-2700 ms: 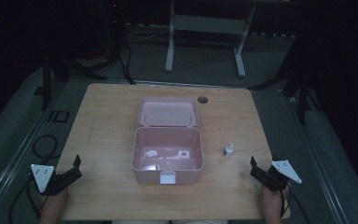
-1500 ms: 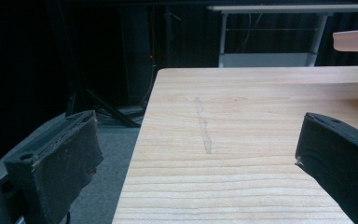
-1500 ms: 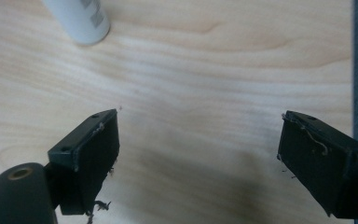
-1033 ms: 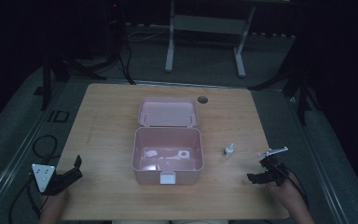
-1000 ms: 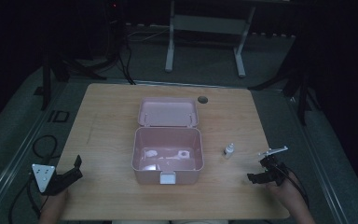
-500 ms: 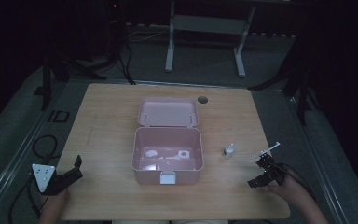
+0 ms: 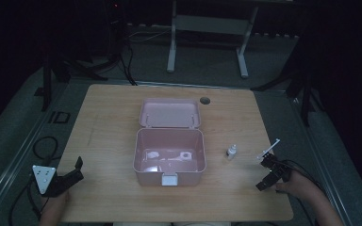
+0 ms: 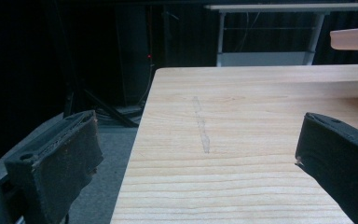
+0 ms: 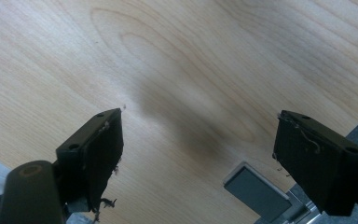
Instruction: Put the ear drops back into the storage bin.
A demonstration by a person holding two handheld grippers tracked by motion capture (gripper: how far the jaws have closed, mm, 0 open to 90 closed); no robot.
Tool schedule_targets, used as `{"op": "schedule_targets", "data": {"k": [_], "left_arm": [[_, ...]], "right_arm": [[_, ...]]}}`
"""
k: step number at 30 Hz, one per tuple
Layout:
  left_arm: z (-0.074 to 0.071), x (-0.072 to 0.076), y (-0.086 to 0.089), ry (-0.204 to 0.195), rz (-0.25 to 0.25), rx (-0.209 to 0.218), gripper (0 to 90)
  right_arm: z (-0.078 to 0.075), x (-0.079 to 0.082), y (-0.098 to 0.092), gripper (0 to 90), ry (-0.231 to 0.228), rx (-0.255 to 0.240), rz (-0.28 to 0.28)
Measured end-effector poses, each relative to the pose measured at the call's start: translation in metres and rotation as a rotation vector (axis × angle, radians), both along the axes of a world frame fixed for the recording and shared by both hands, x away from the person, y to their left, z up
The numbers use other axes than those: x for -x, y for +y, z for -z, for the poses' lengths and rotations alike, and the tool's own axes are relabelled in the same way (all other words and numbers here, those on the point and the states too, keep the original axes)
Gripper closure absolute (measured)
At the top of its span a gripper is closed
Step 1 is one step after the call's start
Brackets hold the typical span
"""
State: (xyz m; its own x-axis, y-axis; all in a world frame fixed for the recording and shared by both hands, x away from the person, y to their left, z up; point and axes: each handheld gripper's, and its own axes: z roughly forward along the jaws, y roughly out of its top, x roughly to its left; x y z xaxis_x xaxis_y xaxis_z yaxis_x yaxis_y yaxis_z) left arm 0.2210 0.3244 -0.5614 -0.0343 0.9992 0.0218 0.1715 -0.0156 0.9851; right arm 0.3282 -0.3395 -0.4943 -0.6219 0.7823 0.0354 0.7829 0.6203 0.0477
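The right gripper (image 7: 267, 173) is held low over the table (image 7: 108, 122) near its right edge, tipped down toward the wood. Its jaws stand wide apart and have just been closing slightly, with nothing between them. The small white bottle (image 7: 232, 151) stands upright just beside the right wall of the pink box (image 7: 169, 155), near this gripper but not touched. The box is placed at the table's centre with its lid (image 7: 169, 113) folded back, so the interior is presumably kept accessible for loading. The left gripper (image 7: 68, 175) is parked at the table's near left corner, jaws apart and empty, well clear of the work.
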Motion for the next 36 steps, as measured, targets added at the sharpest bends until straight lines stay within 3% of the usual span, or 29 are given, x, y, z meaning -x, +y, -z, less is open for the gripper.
{"op": "schedule_targets", "data": {"k": [3, 7, 14, 36], "left_arm": [[0.0, 0.0, 0.0, 0.0, 0.0, -0.002, 0.3], [0.0, 0.0, -0.001, 0.0, 0.002, -0.005, 0.3], [0.0, 0.0, -0.001, 0.002, 0.004, -0.008, 0.4], [0.0, -0.001, 0.0, 0.001, 0.015, -0.006, 0.3]], "right_arm": [[0.0, -0.005, 0.0, 15.8, 0.01, 0.021, -0.005], [-0.005, -0.012, 0.001, 17.8, 0.002, -0.006, 0.015], [-0.008, -0.025, 0.013, 18.3, -0.009, 0.0, -0.005], [-0.009, -0.08, 0.077, 23.5, -0.003, -0.047, -0.068]]}}
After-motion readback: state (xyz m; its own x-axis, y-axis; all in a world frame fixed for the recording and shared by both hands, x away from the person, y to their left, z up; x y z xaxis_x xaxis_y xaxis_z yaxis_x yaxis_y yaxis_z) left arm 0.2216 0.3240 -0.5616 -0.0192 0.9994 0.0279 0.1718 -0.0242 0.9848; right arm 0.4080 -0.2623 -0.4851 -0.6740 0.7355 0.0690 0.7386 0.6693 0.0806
